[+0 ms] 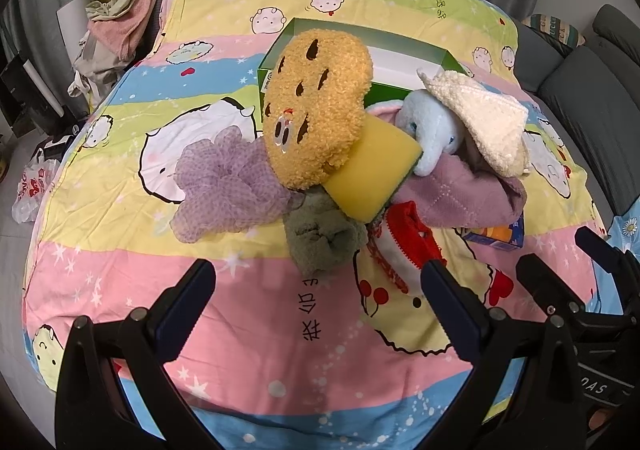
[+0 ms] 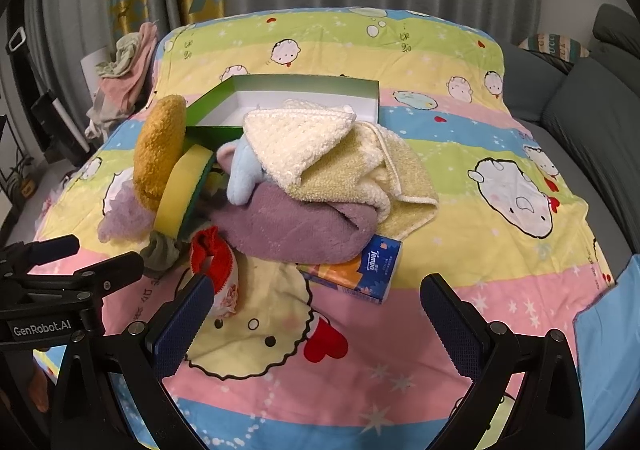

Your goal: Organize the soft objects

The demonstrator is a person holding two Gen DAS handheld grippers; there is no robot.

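Left gripper (image 1: 318,282) and right gripper (image 2: 316,296): fingers fully spread, holding nothing, above the bedspread (image 2: 500,250). Soft pile (image 2: 288,185) heaped at 12 o'clock. Green box (image 2: 320,85) behind it, visible interior bare.

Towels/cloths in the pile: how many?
3: cream towel on top, yellow towel under it to the right, purple towel at the bottom, over the tissue pack. More may be buried.
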